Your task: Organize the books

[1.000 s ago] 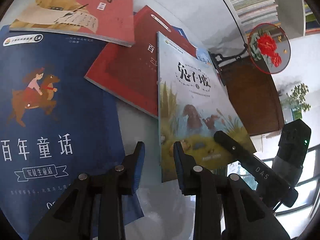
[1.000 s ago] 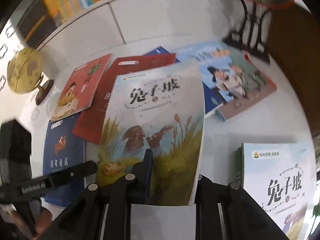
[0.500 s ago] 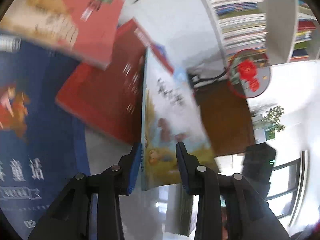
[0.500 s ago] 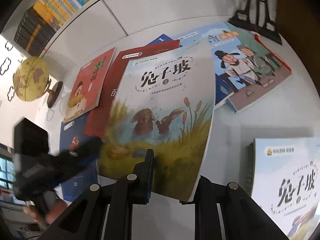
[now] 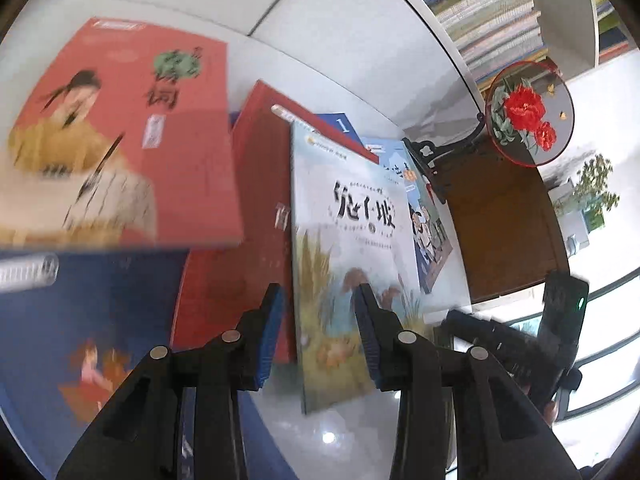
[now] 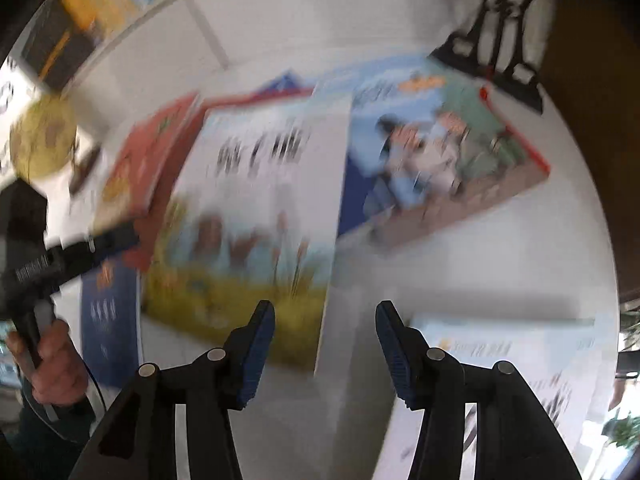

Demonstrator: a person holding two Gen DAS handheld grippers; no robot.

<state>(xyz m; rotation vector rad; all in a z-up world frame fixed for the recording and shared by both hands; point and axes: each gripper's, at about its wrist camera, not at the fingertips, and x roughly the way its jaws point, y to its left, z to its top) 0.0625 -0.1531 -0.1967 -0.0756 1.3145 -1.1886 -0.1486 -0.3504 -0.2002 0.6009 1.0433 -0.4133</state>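
Note:
The rabbit picture book [image 5: 352, 232] lies tilted over a dark red book [image 5: 248, 240]. Its left edge shows in the gap of my left gripper [image 5: 320, 320], whose jaws are opening; neither pad presses on the book. In the right wrist view the same rabbit book [image 6: 256, 216] is blurred. Its lower right corner sits just in front of my right gripper [image 6: 326, 340], whose jaws are opening with nothing held between them. An orange-red book [image 5: 132, 140], a blue storybook [image 5: 100, 320] and a blue illustrated book [image 6: 440, 160] lie around it on the white table [image 6: 460, 264].
More copies of the rabbit book are stacked at the lower right [image 6: 520, 380]. A globe [image 6: 42, 140] stands at the far left, a round flower ornament [image 5: 528, 114] on its black stand at the back right. Bookshelves [image 5: 480, 20] run behind the table. A hand [image 6: 52, 364] holds the left gripper.
My right gripper has let go of the rabbit book and slid right; its jaws now stand wide. My left gripper has come up to the book's left edge and widened a little.

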